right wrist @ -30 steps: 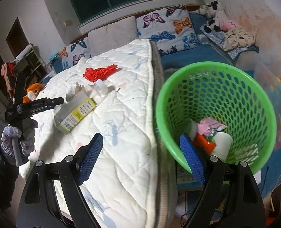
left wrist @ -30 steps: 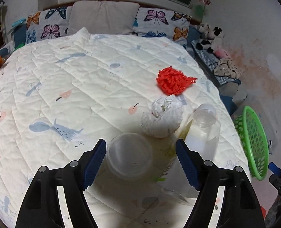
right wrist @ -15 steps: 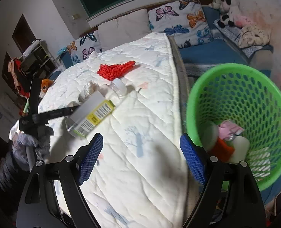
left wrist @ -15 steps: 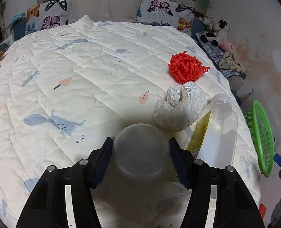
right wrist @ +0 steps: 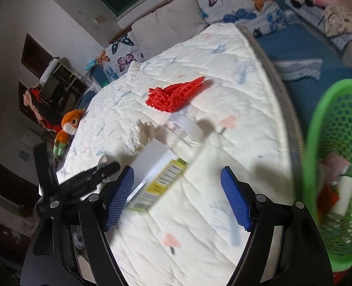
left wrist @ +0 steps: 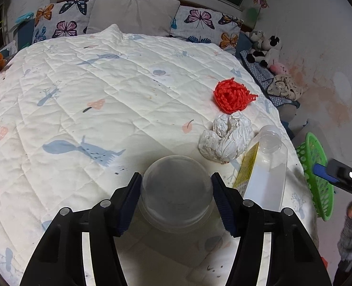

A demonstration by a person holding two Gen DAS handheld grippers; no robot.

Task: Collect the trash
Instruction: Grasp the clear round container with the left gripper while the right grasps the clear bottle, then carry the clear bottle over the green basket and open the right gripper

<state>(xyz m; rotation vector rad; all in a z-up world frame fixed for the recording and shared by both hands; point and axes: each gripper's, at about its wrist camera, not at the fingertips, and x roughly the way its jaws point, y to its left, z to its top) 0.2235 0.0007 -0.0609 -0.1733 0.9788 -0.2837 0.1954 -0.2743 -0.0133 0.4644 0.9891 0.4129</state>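
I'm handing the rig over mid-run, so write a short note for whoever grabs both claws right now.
Left claw: shut on the clear plastic cup, upside down on the quilt.
Right claw: open, nothing held, jaws have just been closing, over the quilt near the plastic bottle.
Done: some trash already in the green basket beside the bed.
Left: bin the cup, the bottle, the crumpled white paper and the red mesh net.

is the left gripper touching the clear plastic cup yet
Touching. In the left wrist view both blue pads of the left gripper sit flush against the sides of the clear plastic cup, with no gap visible on either side.
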